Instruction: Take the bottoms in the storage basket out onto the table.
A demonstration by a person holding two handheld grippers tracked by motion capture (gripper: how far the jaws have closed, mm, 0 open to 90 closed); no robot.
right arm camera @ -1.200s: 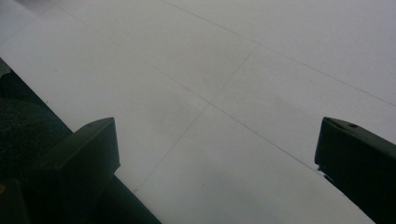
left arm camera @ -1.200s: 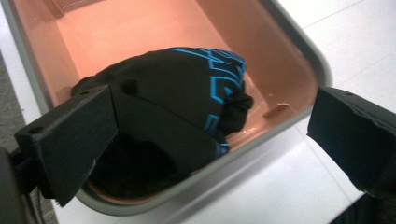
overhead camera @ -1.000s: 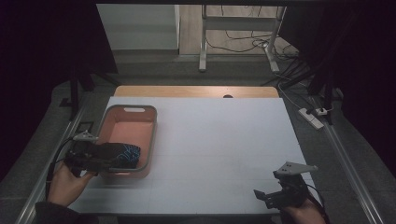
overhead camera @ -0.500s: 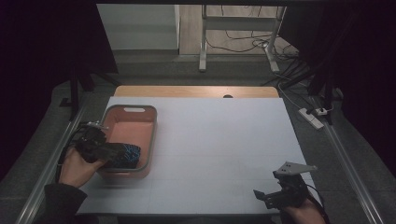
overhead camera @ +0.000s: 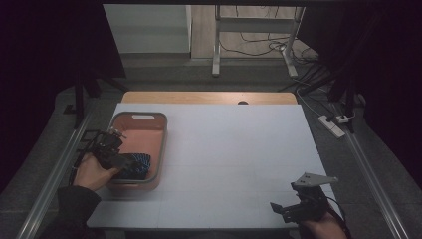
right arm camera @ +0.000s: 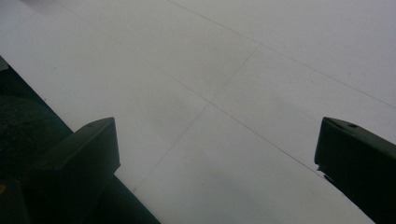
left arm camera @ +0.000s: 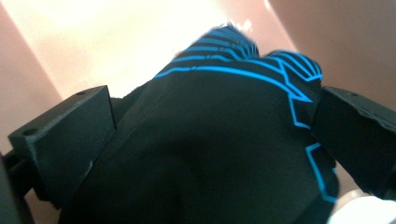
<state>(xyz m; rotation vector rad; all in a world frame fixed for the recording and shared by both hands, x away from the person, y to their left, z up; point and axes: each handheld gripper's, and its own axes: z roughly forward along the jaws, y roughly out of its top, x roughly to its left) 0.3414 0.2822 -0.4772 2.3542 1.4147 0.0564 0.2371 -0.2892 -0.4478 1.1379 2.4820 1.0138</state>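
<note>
**Left gripper clamps striped cloth inside the pink bin**

High view: the white counter [overhead camera: 224, 159] fills the middle of the frame. At its 9 o'clock edge sits a salmon-pink rectangular plastic bin [overhead camera: 149, 130] with a handle slot in its far wall. The left gripper [overhead camera: 124, 162], held in the person's left hand [overhead camera: 92, 172], reaches over the bin's left wall and into its near end, where a bundled black cloth with bright blue stripes [overhead camera: 137, 164] lies against the front wall at the gripper's tip. At about 5 o'clock on the counter, close to the near edge, the right gripper [overhead camera: 278, 208] rests low with its grey three-cornered plate on top, well apart from the bin.

Left gripper view: the black cloth with blue stripes [left arm camera: 224, 140] sits between the two black jaws, touching both, so the left gripper [left arm camera: 215, 135] is closed around it. Pink bin walls [left arm camera: 336, 42] rise behind at 12 and 2 o'clock.

Right gripper view: the right gripper [right arm camera: 217, 154] stands wide apart with nothing between its jaws, over bare white counter [right arm camera: 224, 70] crossed by faint seam lines.
</note>
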